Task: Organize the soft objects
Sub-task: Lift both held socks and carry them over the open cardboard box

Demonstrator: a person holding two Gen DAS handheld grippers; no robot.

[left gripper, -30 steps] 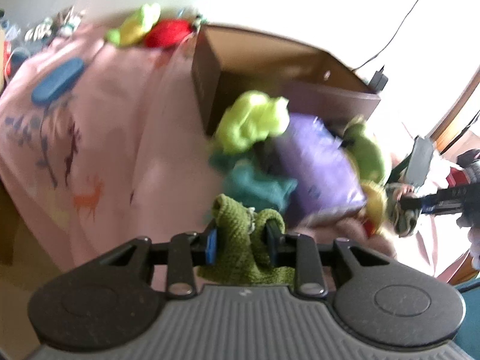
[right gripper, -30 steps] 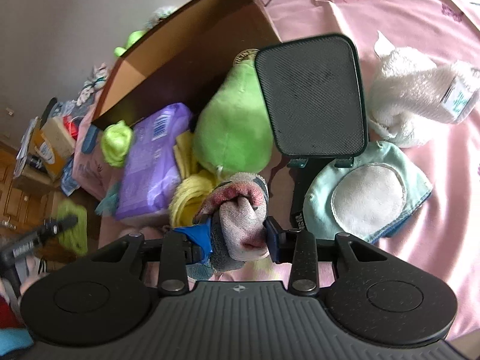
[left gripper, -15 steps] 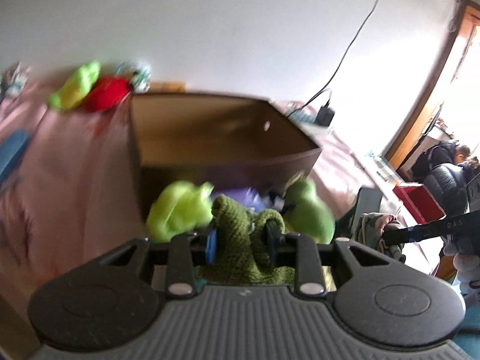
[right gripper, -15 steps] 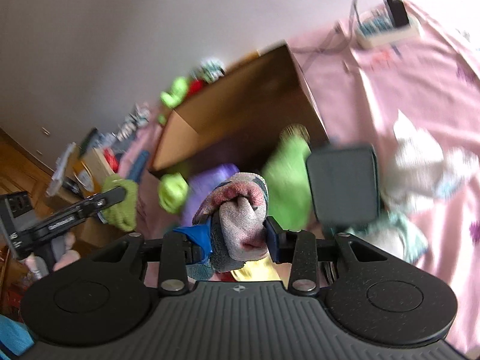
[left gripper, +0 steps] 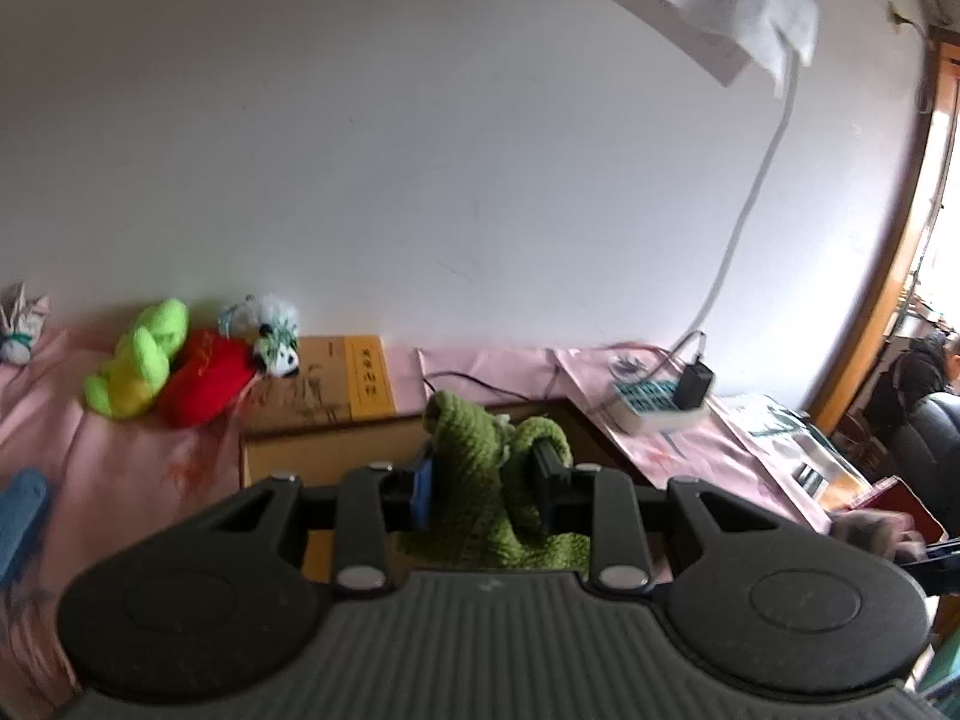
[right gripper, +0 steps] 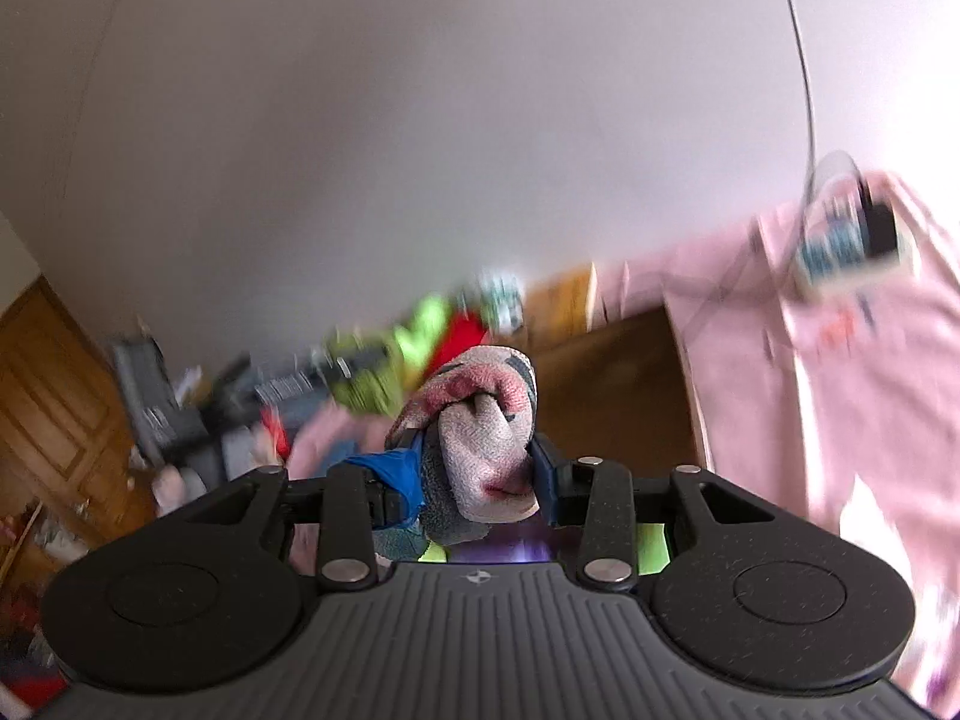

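Note:
My left gripper [left gripper: 483, 480] is shut on a green knitted cloth [left gripper: 480, 468] that bulges above and hangs below the jaws. It is raised over the near rim of an open brown cardboard box [left gripper: 282, 456]. My right gripper [right gripper: 474, 474] is shut on a rolled grey and pink sock [right gripper: 480, 438]. The box [right gripper: 606, 372] lies beyond it, blurred. The sock bundle [left gripper: 870, 531] and the tip of the right gripper show at the right edge of the left wrist view.
A pink cloth [left gripper: 120, 468] covers the table. A lime plush [left gripper: 138, 360], a red plush [left gripper: 207, 375] and a small panda toy [left gripper: 276, 348] lie against the white wall. A power strip [left gripper: 654, 402] with a plugged cable sits right of the box. A seated person [left gripper: 918, 390] is at far right.
Both grippers rose with their cloths still clamped. The pile of soft things before the box dropped out of the left view. The wall now fills most of both views.

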